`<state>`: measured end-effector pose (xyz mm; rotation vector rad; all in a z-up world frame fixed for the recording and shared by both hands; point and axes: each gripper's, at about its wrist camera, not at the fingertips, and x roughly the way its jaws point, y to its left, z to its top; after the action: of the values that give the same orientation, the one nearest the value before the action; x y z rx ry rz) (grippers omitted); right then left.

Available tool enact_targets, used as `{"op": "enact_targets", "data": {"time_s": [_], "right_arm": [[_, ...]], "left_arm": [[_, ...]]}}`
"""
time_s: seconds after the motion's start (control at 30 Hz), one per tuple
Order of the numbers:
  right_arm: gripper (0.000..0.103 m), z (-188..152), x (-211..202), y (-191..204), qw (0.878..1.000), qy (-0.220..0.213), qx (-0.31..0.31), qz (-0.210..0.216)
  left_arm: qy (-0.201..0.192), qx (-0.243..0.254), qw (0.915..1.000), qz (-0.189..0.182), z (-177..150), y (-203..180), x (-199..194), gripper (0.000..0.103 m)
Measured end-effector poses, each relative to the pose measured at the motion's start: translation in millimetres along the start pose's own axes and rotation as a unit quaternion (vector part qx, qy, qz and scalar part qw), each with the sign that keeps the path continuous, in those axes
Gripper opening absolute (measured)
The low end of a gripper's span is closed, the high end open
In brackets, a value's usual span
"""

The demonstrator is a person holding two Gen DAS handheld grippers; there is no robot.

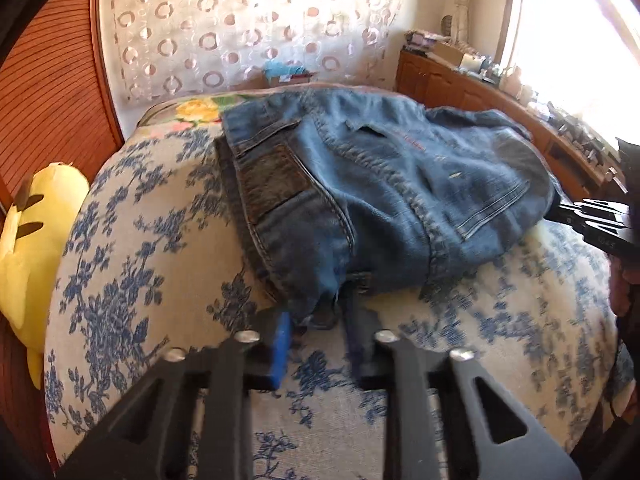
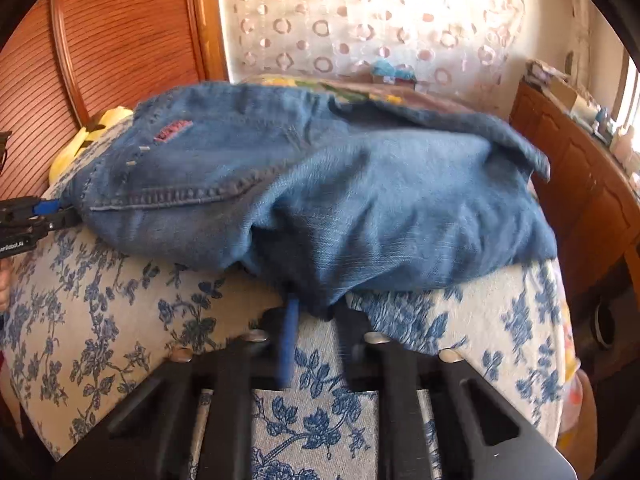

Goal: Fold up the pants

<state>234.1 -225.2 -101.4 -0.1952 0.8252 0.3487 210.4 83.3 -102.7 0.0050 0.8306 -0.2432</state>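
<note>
Left gripper [image 1: 320,320], nearest in the left wrist view: jaws drawn in on the near edge of the jeans [image 1: 384,184], denim bunched between the blue pad and the opposite finger. Right gripper [image 2: 314,312], nearest in the right wrist view: jaws nearly together, pinching a fold of the same near edge. In each view the other gripper shows at the side of the garment, its tips at the cloth.

The jeans lie folded on a bed whose floral cover [image 1: 132,264] is cream with blue flowers. The long axis runs left to right across the bed — waistband end to the left, leg cloth heaped to the right. A dark waistband patch [image 1: 272,180] faces up at the left end; any lettering on it is too blurred to read. A small red tab [image 2: 174,131] near the pocket is likewise illegible. White lettering on the left gripper's body at the edge of the right wrist view is only partly in frame.

Further left — a yellow plush toy [image 1: 36,248] beside the bed. Beyond, a curtain [image 1: 248,24] with ring pattern, and a wooden cabinet [image 1: 480,92] at far right.
</note>
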Motion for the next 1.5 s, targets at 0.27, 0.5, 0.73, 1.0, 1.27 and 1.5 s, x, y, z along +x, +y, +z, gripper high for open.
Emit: {"op": "enact_targets", "data": {"time_s": [0.27,0.5,0.73,1.0,1.27,1.5], "right_arm": [[0.002,38.4,-40.9,-15.5,0.998,-0.066,-0.002,0.007],[0.001,74.5,-74.3,-17.0,0.994,-0.109,-0.013,0.002],[0.001,91.0,-116.7,-2.8,0.988,-0.151,-0.024,0.017],[0.001,58.2,-159.7,46.7,0.982,-0.163,-0.052,0.077],[0.001,5.2,-131.3,80.5,0.987,-0.11,-0.055,0.103],[0.001,-23.2,-125.5,80.1,0.99,-0.087,-0.048,0.103]], "left_arm": [[-0.064,0.012,0.9978,0.013,47.0,-9.6,-42.0,0.007],[-0.119,0.025,0.9916,0.045,92.9,-8.9,-77.9,0.005],[-0.175,0.011,0.9823,0.066,104.4,7.3,-131.9,0.004],[-0.182,-0.015,0.9795,0.085,43.2,37.3,-178.4,0.004],[-0.116,-0.026,0.9901,0.075,-38.9,41.7,-160.2,0.005],[-0.094,-0.023,0.9928,0.071,-72.2,18.7,-158.0,0.006]]}}
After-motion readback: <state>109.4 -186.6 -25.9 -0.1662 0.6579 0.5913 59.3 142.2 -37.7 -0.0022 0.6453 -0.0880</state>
